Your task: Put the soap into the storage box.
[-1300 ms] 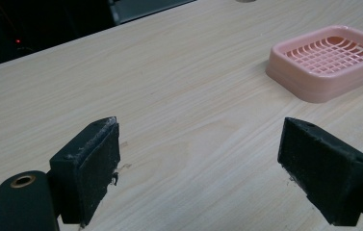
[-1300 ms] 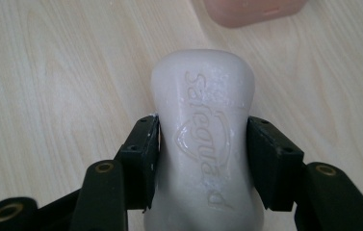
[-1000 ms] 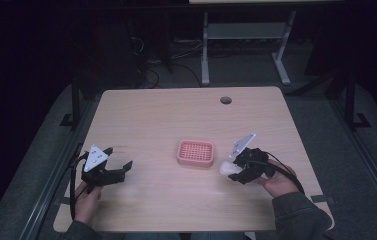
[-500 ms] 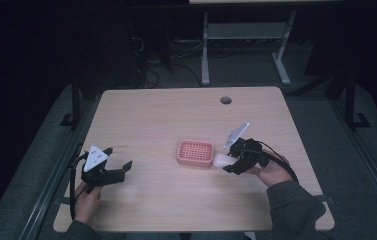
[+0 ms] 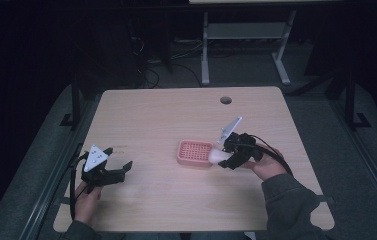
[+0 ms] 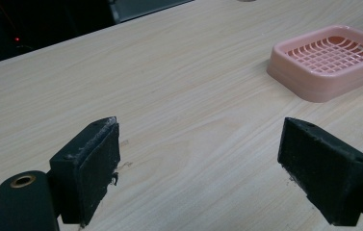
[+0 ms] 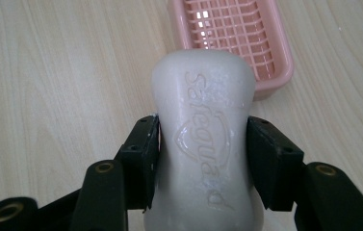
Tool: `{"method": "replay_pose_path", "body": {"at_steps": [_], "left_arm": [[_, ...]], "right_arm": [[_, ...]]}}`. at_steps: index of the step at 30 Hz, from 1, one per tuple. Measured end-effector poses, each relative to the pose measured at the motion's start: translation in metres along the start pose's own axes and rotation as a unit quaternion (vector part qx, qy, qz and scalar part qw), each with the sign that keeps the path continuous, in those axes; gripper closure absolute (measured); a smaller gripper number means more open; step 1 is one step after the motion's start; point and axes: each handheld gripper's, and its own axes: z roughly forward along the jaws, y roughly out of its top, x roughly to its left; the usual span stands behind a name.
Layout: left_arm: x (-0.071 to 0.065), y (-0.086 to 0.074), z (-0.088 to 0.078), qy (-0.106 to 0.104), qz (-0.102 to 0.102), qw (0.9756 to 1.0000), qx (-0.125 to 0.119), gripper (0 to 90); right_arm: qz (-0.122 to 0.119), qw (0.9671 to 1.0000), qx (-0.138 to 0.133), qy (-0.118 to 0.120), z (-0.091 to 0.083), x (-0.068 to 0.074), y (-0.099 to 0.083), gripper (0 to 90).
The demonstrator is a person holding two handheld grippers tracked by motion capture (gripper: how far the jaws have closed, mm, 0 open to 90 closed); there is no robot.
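Note:
A white bar of soap [image 7: 203, 139] with a raised brand name sits between the two black jaws of my right gripper [image 7: 202, 159], which is shut on its waist. In the high view the soap [image 5: 215, 157] hangs at the right edge of a pink slotted soap dish [image 5: 195, 152], with the right gripper [image 5: 226, 156] just right of it. The dish [image 7: 237, 33] lies just beyond the soap in the right gripper view. My left gripper [image 5: 121, 169] rests open near the table's left front, its jaws wide with bare wood between them [image 6: 200, 154]. The dish [image 6: 330, 60] lies to its far right.
The light wooden table [image 5: 176, 120] has a round cable hole [image 5: 226, 100] near its far edge. Beyond the table are a metal desk frame [image 5: 241, 45] and cables on a dark floor. Dark rails flank the table on both sides.
My right gripper has carried the soap leftward and a little up, from the table's right part to the dish's right edge. The left gripper has stayed where it was.

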Motion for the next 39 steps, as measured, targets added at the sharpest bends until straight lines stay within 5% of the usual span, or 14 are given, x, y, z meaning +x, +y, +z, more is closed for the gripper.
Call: {"method": "replay_pose_path", "body": {"at_steps": [39], "left_arm": [[0.003, 0.0, -0.002, 0.003, -0.005, 1.0, -0.003, 14.2]], "right_arm": [[-0.018, 0.9996, 0.004, 0.022, 0.018, -0.02, 0.047, 47.6]]}}
